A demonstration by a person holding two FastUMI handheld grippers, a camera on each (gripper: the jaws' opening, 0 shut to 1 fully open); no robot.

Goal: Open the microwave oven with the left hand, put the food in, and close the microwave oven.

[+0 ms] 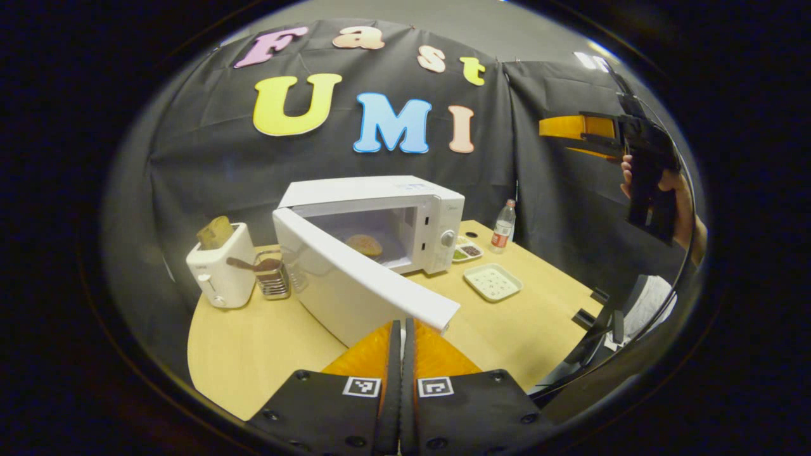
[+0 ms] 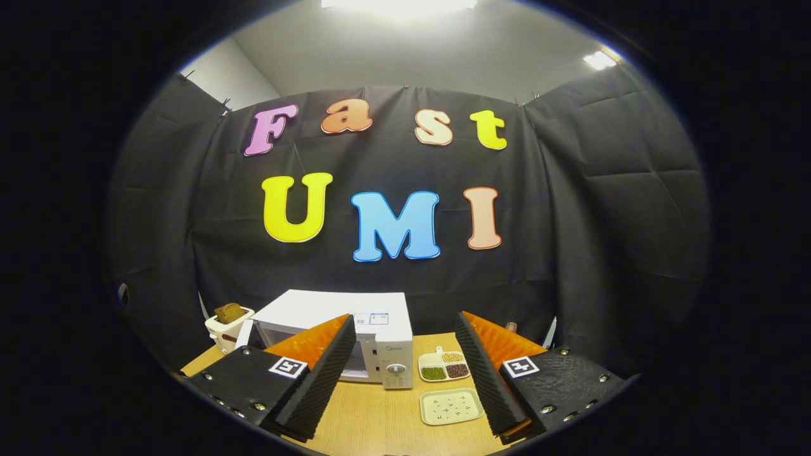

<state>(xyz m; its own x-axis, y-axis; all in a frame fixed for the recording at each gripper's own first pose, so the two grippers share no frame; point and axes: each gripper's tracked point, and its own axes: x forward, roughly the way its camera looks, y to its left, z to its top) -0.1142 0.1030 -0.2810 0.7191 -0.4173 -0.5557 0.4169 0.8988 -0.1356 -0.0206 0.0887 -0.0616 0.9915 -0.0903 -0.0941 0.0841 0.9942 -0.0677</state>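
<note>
Standing ajar, boxy white microwave (image 1: 380, 221), round, perhaps bready food (image 1: 363, 245) inside

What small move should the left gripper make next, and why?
Probably push the door shut with the left gripper. The food already lies inside the microwave, the door stands open, and the closed fingers sit just behind its free edge. The right gripper is open and holds nothing.

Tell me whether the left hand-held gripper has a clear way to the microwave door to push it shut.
Probably yes. The left hand-held gripper, shut, sits just in front of the open microwave door, with nothing visible between them. The food lies inside, clear of the door's swing.
</note>
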